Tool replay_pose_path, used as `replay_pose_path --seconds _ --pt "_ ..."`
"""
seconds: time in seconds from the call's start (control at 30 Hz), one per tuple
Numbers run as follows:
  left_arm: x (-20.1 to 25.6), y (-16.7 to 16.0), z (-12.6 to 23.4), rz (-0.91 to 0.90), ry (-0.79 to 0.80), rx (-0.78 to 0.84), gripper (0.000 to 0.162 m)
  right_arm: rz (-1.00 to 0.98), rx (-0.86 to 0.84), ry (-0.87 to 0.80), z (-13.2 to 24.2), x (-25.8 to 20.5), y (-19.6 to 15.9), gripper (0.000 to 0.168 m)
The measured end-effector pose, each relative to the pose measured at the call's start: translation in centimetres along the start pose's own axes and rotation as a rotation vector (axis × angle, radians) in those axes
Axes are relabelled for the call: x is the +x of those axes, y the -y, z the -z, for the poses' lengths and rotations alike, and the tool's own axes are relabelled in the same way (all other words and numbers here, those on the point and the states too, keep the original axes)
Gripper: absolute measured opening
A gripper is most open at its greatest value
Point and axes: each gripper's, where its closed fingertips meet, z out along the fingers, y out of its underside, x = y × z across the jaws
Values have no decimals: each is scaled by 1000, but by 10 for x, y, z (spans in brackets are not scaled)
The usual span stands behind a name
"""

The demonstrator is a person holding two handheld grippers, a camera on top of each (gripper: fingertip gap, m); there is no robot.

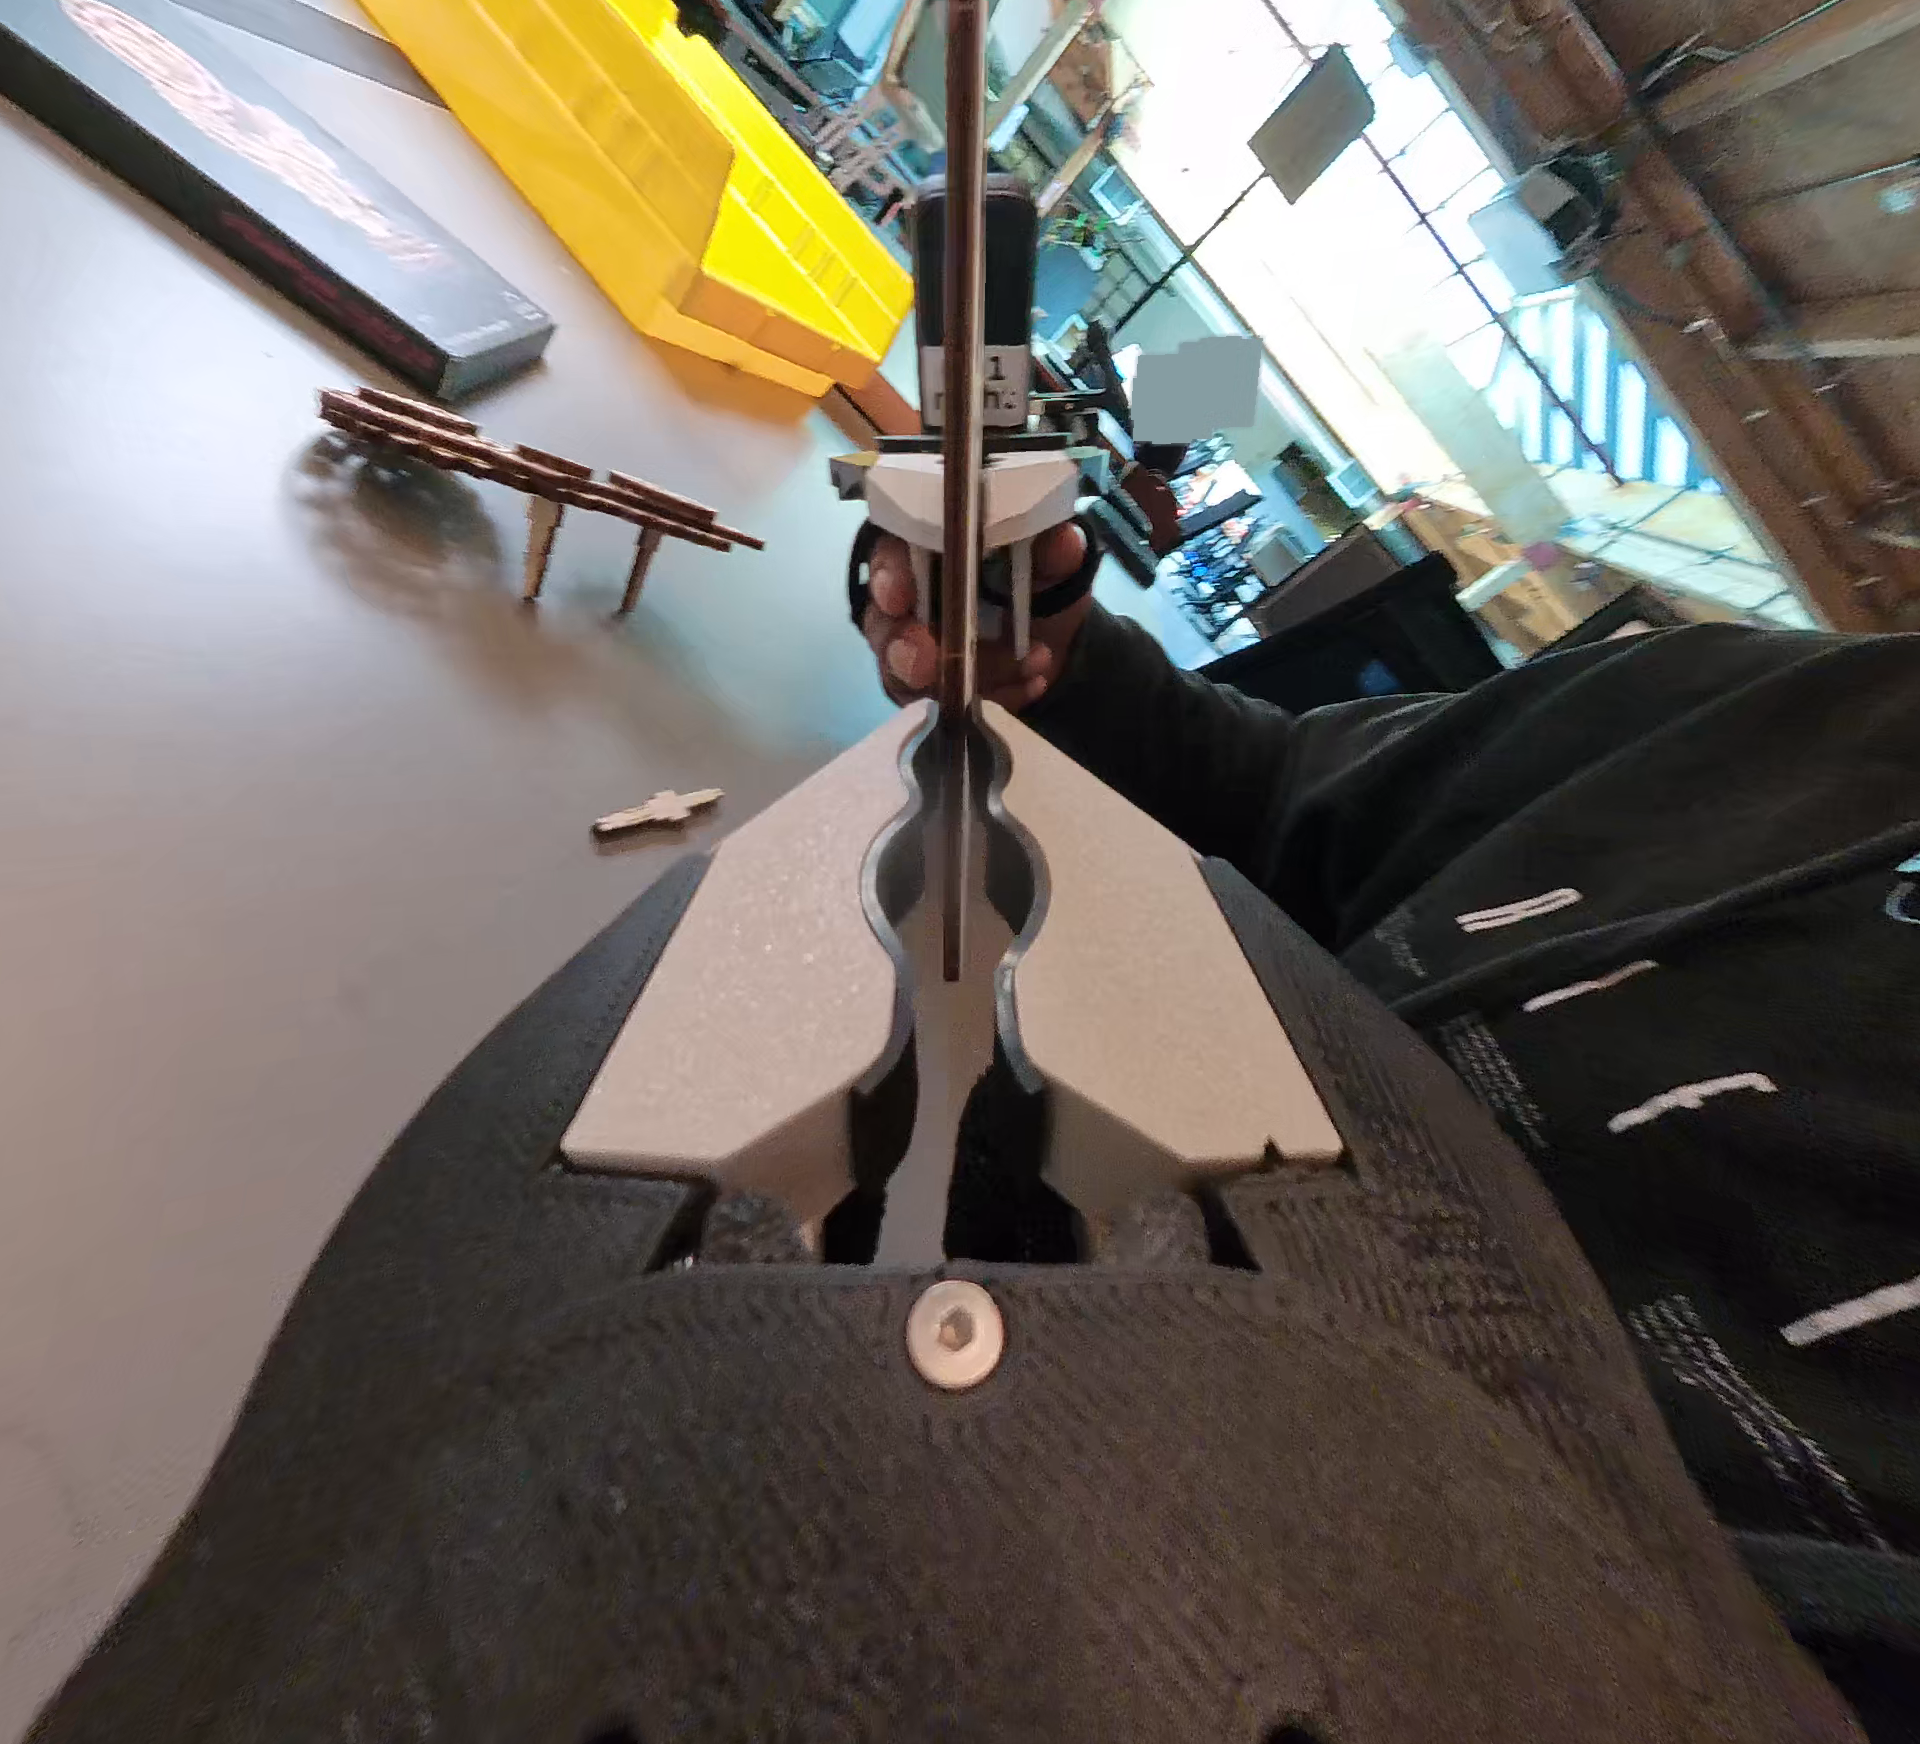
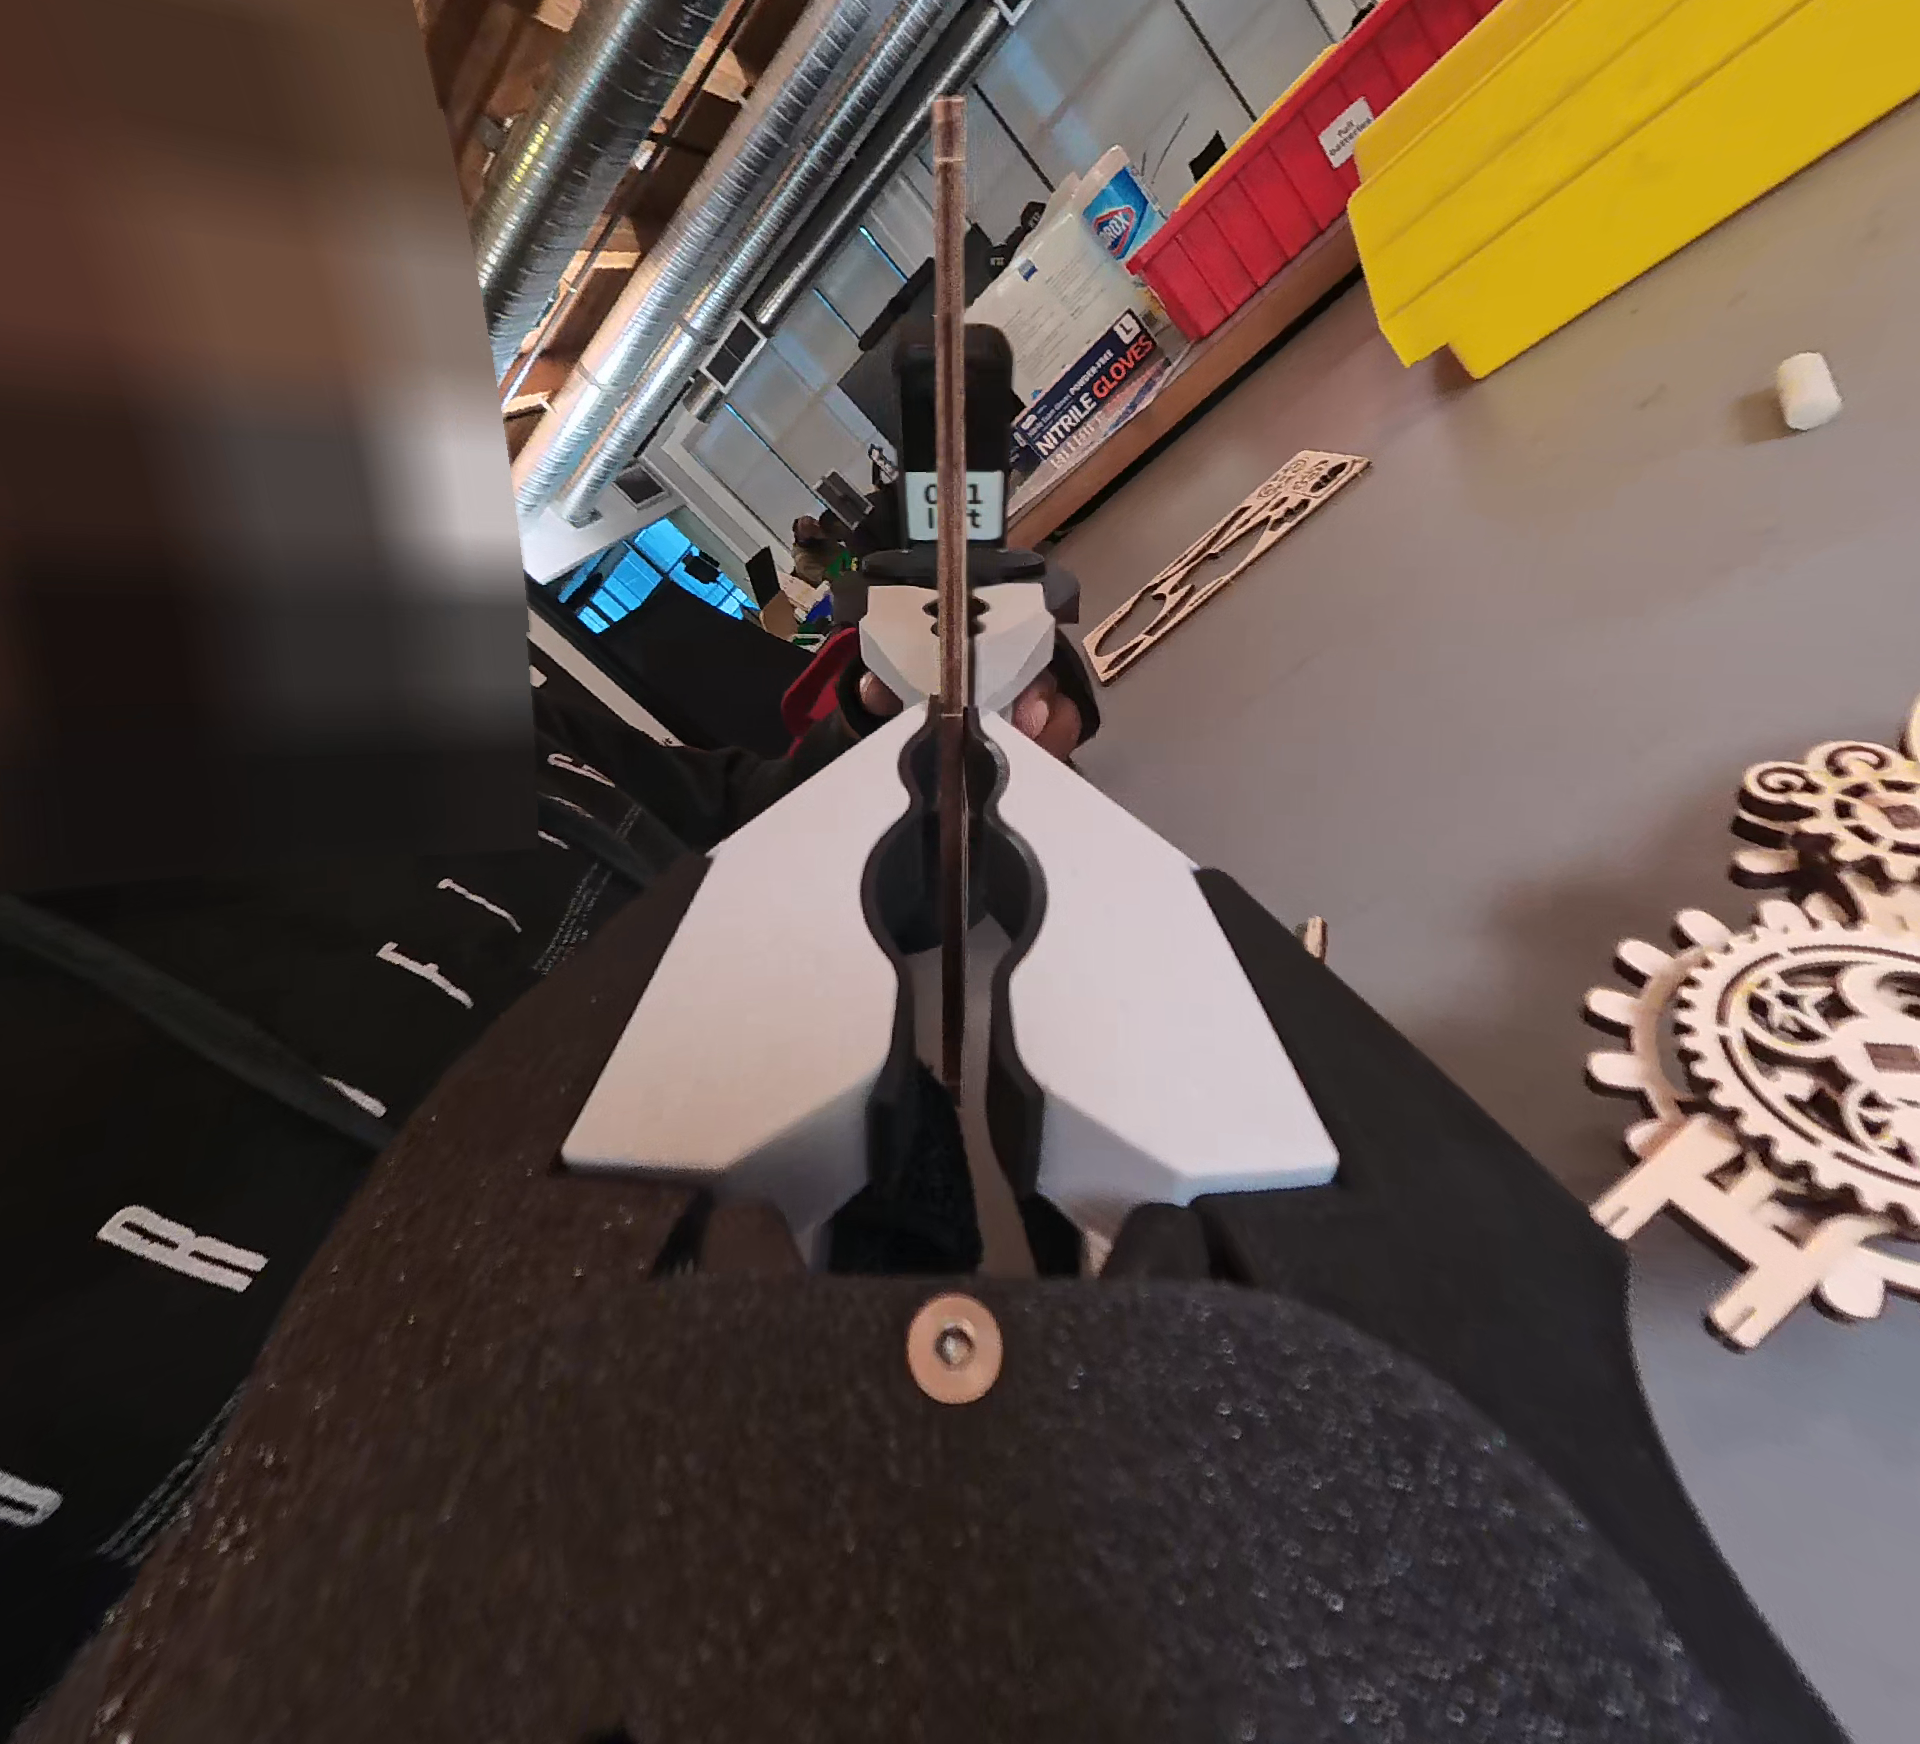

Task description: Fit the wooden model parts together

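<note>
The grey table (image 1: pixel 208 863) carries everything; at its far edge sit a yellow bin (image 1: pixel 582 94) and, in the right wrist view, a red bin (image 2: pixel 1278 208) behind it. A flat dark box (image 1: pixel 239 167) lies near the yellow bin.

Next in size is the gear assembly (image 2: pixel 1787 1019), a pale laser-cut cluster of toothed wheels and scrollwork resting on the table to the right of the right gripper (image 2: pixel 954 728). A cut-out wooden sheet (image 2: pixel 1216 562) lies farther off. In the left wrist view a dark wooden subassembly (image 1: pixel 540 479) stands on two short legs, and a small pale cross-shaped piece (image 1: pixel 657 809) lies loose just beside the left gripper (image 1: pixel 954 723).

The thing in hand is a thin wooden panel (image 1: pixel 964 240), seen edge-on in both views and held well above the table between the two grippers, which face each other. The left gripper's jaws are closed on one edge of it, the right gripper's jaws closed on the opposite edge (image 2: pixel 948 406).

I judge this panel light and stiff across its face, but brittle: thin plywood of this kind snaps at narrow tabs and splits if twisted. Held at both edges, any skew between the hands bends it. Grip is best kept on solid margin, flat between the pads, away from slots and tabs, with pressure along the plane when seating it.
</note>
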Motion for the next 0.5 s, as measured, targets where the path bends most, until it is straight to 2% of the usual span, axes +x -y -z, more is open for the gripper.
replay_pose_path --seconds 0.5 --pt "-9 -2 4 141 -19 -15 1 38 37 -45 10 10 11 9"
